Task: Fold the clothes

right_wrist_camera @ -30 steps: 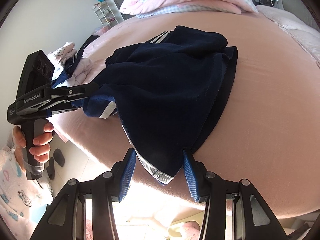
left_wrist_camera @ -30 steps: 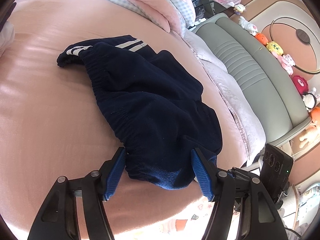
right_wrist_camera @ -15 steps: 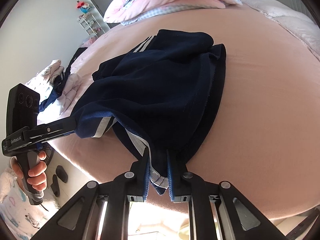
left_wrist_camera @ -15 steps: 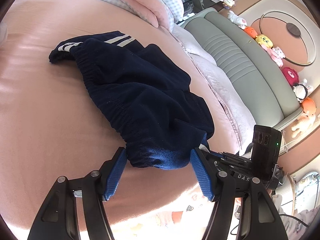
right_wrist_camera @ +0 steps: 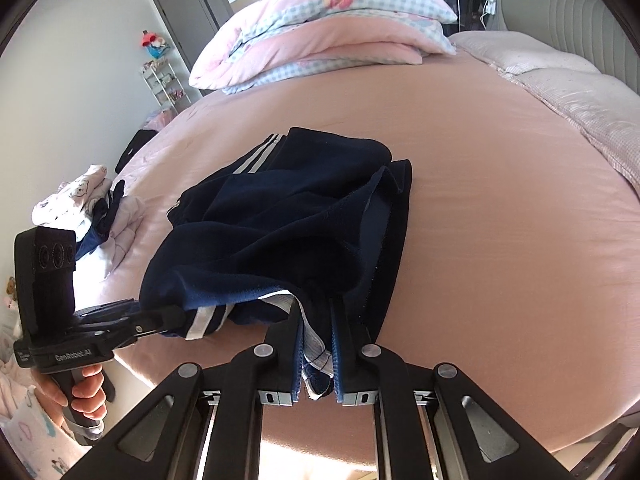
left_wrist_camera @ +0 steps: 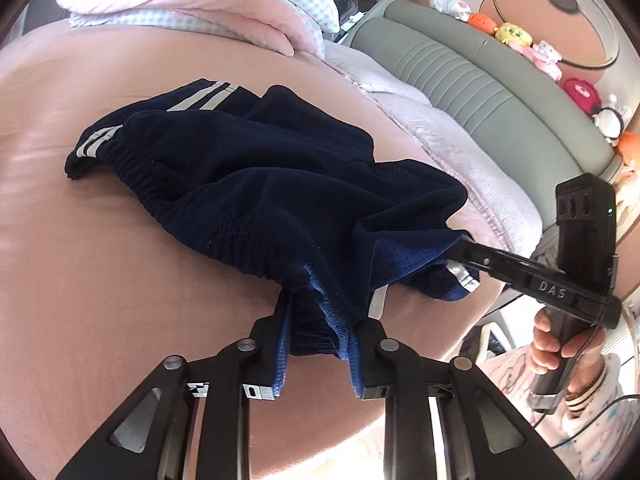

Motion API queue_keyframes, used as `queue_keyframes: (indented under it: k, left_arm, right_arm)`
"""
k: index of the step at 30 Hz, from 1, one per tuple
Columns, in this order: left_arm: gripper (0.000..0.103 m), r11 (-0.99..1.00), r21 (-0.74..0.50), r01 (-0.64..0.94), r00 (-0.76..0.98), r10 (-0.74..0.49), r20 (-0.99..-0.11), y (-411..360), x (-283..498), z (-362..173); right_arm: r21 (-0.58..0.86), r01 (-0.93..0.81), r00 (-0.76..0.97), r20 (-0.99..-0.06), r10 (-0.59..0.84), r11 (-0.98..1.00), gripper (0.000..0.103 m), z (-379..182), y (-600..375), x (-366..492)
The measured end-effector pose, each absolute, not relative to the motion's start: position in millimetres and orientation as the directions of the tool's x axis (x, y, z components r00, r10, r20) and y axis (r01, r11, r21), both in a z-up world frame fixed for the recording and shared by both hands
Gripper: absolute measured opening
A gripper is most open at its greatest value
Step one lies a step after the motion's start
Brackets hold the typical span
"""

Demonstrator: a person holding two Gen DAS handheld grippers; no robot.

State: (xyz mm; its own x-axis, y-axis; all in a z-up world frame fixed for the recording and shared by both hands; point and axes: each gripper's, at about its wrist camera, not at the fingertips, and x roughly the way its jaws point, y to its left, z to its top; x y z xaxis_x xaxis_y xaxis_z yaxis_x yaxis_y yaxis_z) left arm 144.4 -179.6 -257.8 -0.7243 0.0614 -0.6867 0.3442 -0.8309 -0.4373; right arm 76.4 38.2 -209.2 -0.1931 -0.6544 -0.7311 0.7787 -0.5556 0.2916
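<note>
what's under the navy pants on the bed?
Pink bed sheet shows all around the navy pants; nothing else peeks out. The patch beneath is covered. Near edge is lifted by left gripper, jaws closing, and right gripper.

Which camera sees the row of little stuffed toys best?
The left wrist view. The stuffed toys sit in a row along the top of the green headboard there. The right wrist view shows only a bit of the headboard, and none of that row.

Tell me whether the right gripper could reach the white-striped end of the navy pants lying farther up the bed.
Probably not as things stand: the right gripper is shut on the navy pants near hem, though nothing blocks the striped end.
</note>
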Motion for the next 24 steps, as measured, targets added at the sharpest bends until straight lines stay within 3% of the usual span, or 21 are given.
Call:
queue_keyframes:
  k: [5,14,17,21,24]
  left_arm:
    - [0.02,-0.852,-0.33,0.406,-0.703,-0.061,-0.709,-177.4,151.4,-235.1]
    - [0.016,-0.924,0.03,0.382,-0.695,-0.309,-0.649,-158.3,163.7,-158.2]
    - [0.016,-0.935,0.018,0.353,-0.723,-0.285,-0.629,-157.8,169.8,-147.5]
    - [0.016,-0.923,-0.056,0.38,-0.699,-0.247,-0.671,-169.9,174.2,-163.6]
    - [0.016,-0.89,-0.202,0.409,-0.69,-0.157,-0.707,-183.7,183.2,-183.0]
  right_arm:
    - [0.295,0.803,-0.178,-0.71,-0.682,-0.517,0.01,-200.6,38.4,81.7]
    - [0.338,0.832,-0.121,-0.665,-0.737,-0.441,0.01,-188.2,34.1,90.6]
    - [0.347,0.826,-0.116,-0.667,-0.736,-0.445,0.01,-186.6,36.7,87.0]
    - [0.347,0.826,-0.107,-0.677,-0.728,-0.445,0.01,-187.5,38.7,86.6]
    - [0.322,0.837,-0.113,-0.689,-0.716,-0.442,0.01,-189.1,38.9,90.6]
